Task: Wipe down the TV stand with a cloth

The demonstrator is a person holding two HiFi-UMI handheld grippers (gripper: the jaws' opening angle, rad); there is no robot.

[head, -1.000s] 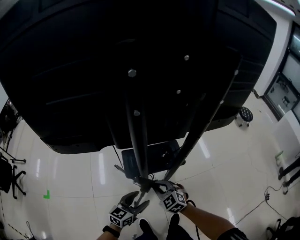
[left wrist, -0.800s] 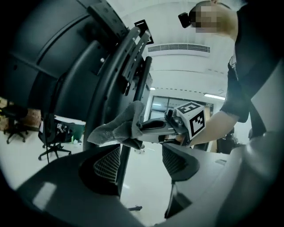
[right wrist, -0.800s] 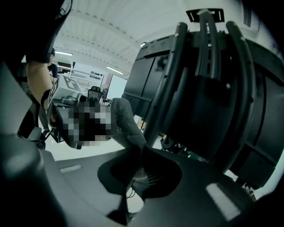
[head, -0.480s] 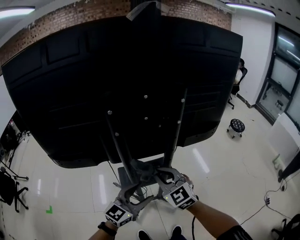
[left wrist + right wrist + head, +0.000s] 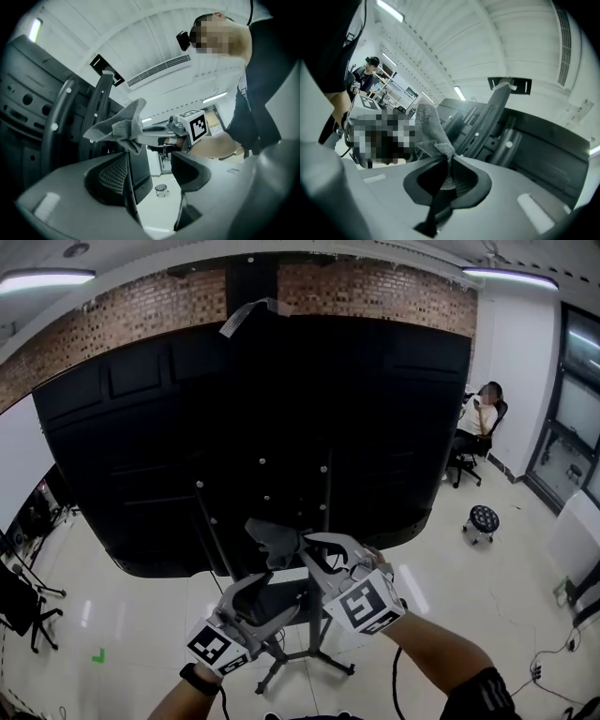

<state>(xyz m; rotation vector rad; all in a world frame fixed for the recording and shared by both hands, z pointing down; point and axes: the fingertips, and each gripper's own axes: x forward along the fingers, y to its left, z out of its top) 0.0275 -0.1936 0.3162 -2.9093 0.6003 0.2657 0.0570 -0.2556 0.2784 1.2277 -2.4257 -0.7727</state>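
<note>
**Grey cloth held up at the back of the TV stand: room, surroundings and jaw states**

Setting. A white, glossy tiled floor (image 5: 141,610) reflects the strip lights (image 5: 45,279) on the ceiling. A red brick wall (image 5: 141,313) runs along the top of the head view. The black rear panel of a large TV (image 5: 281,399) fills the middle of that view. The TV is carried on the TV stand (image 5: 312,653), whose two dark poles rise from splayed legs on the floor.

Surroundings. At the right, well apart from the stand, a person (image 5: 478,418) sits on an office chair, with a small round stool (image 5: 483,518) nearer the camera. A green mark (image 5: 94,655) lies on the floor at the left. Cables (image 5: 548,652) trail across the floor at the lower right. Nothing stands between the grippers and the stand.

Jaws. The right gripper (image 5: 307,546) has its jaws pressed together on a grey cloth (image 5: 270,538). In the right gripper view (image 5: 447,169) one corner of the cloth (image 5: 432,131) is pinched at the tips and the rest stands up loosely. The cloth hangs in front of the TV's lower edge, between the two poles. In the left gripper view it (image 5: 119,125) lies just beside a pole; contact cannot be told. The left gripper (image 5: 267,601) sits lower and to the left. Its jaws (image 5: 154,164) are spread wide with only floor and the stool showing between them.
</note>
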